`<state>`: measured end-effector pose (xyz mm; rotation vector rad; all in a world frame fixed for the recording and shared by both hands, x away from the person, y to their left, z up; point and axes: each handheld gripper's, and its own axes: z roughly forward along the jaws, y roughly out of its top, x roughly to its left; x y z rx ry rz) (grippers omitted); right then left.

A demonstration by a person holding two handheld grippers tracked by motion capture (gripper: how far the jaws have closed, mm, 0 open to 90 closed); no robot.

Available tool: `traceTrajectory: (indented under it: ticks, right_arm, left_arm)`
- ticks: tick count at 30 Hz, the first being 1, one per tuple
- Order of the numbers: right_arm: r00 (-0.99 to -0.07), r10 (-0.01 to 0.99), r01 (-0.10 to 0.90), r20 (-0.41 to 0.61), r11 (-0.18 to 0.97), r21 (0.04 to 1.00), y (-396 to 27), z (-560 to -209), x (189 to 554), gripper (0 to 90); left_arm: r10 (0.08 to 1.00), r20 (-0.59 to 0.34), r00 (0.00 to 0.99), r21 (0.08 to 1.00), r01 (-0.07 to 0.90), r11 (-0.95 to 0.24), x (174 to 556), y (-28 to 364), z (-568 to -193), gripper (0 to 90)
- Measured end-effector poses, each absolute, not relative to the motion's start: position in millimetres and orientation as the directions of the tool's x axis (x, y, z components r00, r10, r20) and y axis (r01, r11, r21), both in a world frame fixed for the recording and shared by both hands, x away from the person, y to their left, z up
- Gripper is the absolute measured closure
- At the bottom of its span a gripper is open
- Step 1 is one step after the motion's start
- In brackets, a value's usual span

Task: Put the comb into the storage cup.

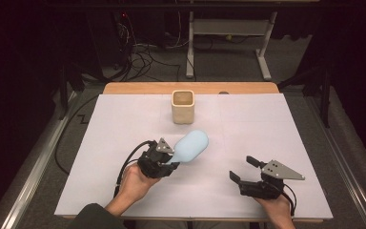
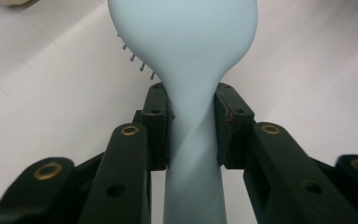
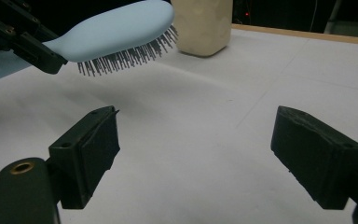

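Observation:
A pale blue hairbrush (image 1: 193, 145) is held above the white table, bristles down, its head pointing toward the far side. My left gripper (image 1: 167, 160) is shut on the brush's handle (image 2: 193, 140), both pads pressing its narrow neck. In the right gripper view the hairbrush (image 3: 116, 32) hangs at upper left with its grey bristles showing. My right gripper (image 1: 242, 170) rests low near the table's front right, open wide with nothing between its pads (image 3: 95, 149). A cream square cup (image 1: 183, 106) stands upright at the back middle of the table.
The table is covered with a white sheet (image 1: 276, 129), with a wooden edge (image 1: 138, 88) at the far side. Cables and a desk frame (image 1: 228, 43) lie on the dark floor beyond. The cream cup (image 3: 203, 25) stands just behind the brush head.

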<state>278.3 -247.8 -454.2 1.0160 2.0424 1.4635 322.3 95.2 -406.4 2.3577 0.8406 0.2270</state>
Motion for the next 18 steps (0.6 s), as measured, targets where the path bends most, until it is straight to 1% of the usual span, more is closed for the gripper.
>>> traceTrajectory:
  ticks: [6,15,18]
  right_arm:
    - [-0.660,0.745,0.325,0.096,0.168,0.931,-234,-454,285,15.5]
    - [-0.688,0.716,0.352,0.118,0.187,0.917,-218,-458,296,15.3]
    - [-0.691,0.710,0.355,0.135,0.172,0.919,-215,-457,298,15.3]
  left_arm:
    - [0.616,-0.043,0.786,0.619,0.506,-0.601,321,93,-406,69.6]
    - [0.612,-0.040,0.790,0.629,0.495,-0.599,320,91,-404,69.6]
    - [0.606,-0.037,0.794,0.629,0.490,-0.604,320,89,-403,69.6]
